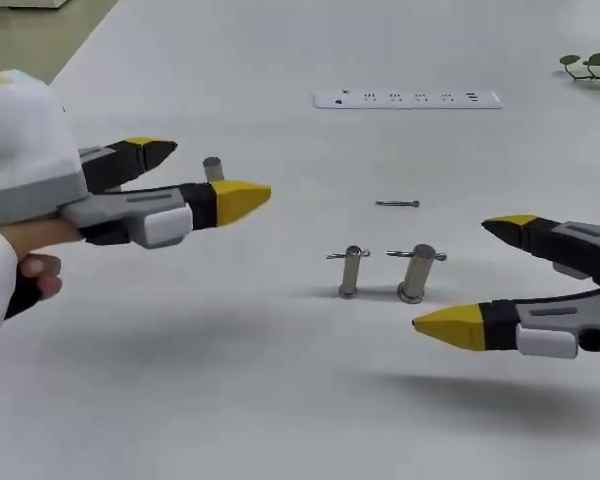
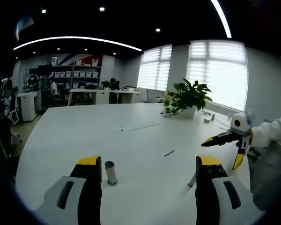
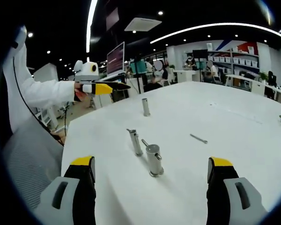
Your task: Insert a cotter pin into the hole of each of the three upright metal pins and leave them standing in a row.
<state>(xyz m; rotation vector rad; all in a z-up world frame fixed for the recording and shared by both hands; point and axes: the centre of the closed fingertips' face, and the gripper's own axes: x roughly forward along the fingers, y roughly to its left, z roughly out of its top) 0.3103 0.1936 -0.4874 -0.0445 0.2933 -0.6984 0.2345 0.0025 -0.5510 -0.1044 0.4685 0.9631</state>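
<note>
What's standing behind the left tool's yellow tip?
An upright metal pin; the left tool covers its base in the head view. The left gripper view shows it whole, standing on the white table.

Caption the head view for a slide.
Left gripper and right gripper, open, flank two cotter-pinned metal pins; third pin bare, one cotter pin loose.

Nearest you, two metal pins stand upright side by side: thinner pin (image 1: 351, 272), thicker pin (image 1: 415, 275), inserted cotter pins (image 1: 417, 255) crossing their tops. Third pin (image 1: 213, 168) upright, bare, well apart. Loose cotter pin (image 1: 397, 204) lies flat on the tabletop (image 1: 280, 390) beyond the pair.
</note>
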